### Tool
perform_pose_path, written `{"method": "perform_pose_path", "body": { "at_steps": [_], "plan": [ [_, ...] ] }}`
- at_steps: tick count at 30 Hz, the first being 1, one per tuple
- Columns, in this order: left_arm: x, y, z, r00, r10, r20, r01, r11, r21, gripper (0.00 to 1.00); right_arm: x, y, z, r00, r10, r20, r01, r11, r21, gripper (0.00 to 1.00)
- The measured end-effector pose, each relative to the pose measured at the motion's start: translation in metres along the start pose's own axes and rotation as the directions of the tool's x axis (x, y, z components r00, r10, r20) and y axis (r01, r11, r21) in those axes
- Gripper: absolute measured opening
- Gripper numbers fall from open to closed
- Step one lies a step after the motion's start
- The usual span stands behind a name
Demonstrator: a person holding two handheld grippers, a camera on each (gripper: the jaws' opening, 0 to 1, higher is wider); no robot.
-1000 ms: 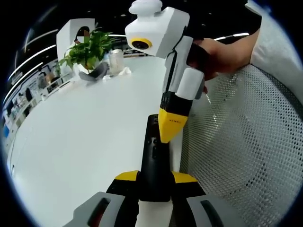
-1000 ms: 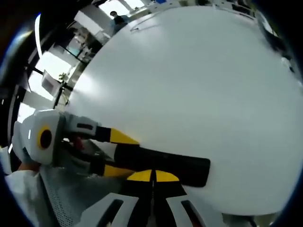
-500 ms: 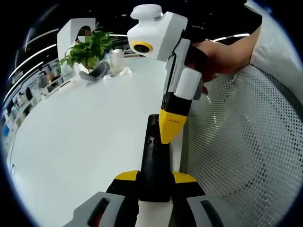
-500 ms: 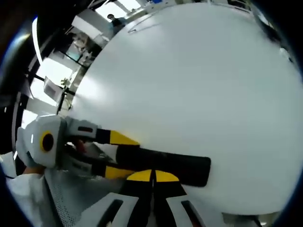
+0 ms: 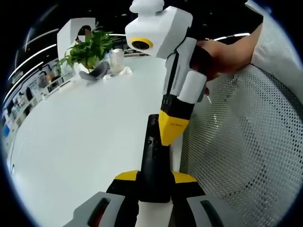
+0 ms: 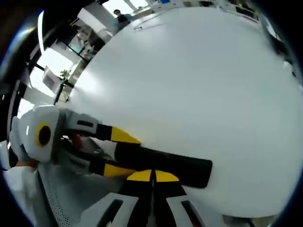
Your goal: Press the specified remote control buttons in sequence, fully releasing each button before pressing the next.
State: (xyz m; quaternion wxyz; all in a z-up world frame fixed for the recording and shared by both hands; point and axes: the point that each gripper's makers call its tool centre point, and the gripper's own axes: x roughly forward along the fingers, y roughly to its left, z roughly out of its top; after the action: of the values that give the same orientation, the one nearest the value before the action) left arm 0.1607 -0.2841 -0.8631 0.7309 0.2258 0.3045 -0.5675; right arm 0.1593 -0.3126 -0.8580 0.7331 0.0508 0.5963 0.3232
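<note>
- While your left gripper (image 5: 154,182) holds the black remote (image 5: 154,161) by its near end at the bottom centre of the left gripper view, the fingers are clamped on its two long edges, and its body runs out over the white surface (image 5: 80,137).
- Your right gripper (image 5: 169,135) comes down from the upper centre of that frame, yellow fingers pressed together into one tip, on or just above the button face; contact is hard to judge.
- Treat the remote as rigid, light, smooth plastic: it could slide or pivot, so keep the side hold firm.
- Small print on the yellow tip is too blurred to read.
</note>
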Motion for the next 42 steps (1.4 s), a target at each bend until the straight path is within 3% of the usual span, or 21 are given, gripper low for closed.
{"method": "perform_pose_path", "body": {
  "at_steps": [10, 15, 19, 35, 39, 42],
  "plan": [
    [0.0001, 0.0002, 0.0003, 1.0, -0.001, 0.001, 0.001, 1.0, 0.006, 0.24, -0.0001, 0.0, 0.0, 0.999, -0.03, 0.01, 0.031, 0.999, -0.026, 0.0],
    [0.0, 0.0005, 0.0005, 1.0, 0.0, 0.004, 0.0, 1.0, 0.005, 0.24, -0.0021, -0.0011, 0.0018, 0.997, 0.068, 0.038, -0.072, 0.989, 0.129, 0.0],
    [-0.0001, 0.0008, 0.0003, 1.0, -0.001, 0.006, 0.001, 1.0, 0.003, 0.25, -0.0025, -0.0017, 0.0026, 0.997, 0.076, 0.029, -0.08, 0.986, 0.148, 0.0],
    [-0.0004, 0.0013, 0.0002, 1.0, 0.0, 0.009, 0.0, 1.0, 0.001, 0.25, -0.002, 0.0, 0.0015, 0.998, 0.061, 0.022, -0.064, 0.99, 0.128, 0.0],
    [-0.0004, 0.0009, -0.0002, 1.0, -0.002, 0.01, 0.002, 1.0, 0.001, 0.25, -0.0008, 0.001, -0.0001, 1.0, 0.015, 0.016, -0.015, 1.0, 0.022, 0.0],
    [-0.0004, 0.0006, -0.0001, 1.0, -0.002, 0.01, 0.002, 1.0, 0.0, 0.25, 0.0006, 0.002, -0.0007, 1.0, -0.002, 0.012, 0.002, 1.0, -0.007, 0.0]
  ]
}}
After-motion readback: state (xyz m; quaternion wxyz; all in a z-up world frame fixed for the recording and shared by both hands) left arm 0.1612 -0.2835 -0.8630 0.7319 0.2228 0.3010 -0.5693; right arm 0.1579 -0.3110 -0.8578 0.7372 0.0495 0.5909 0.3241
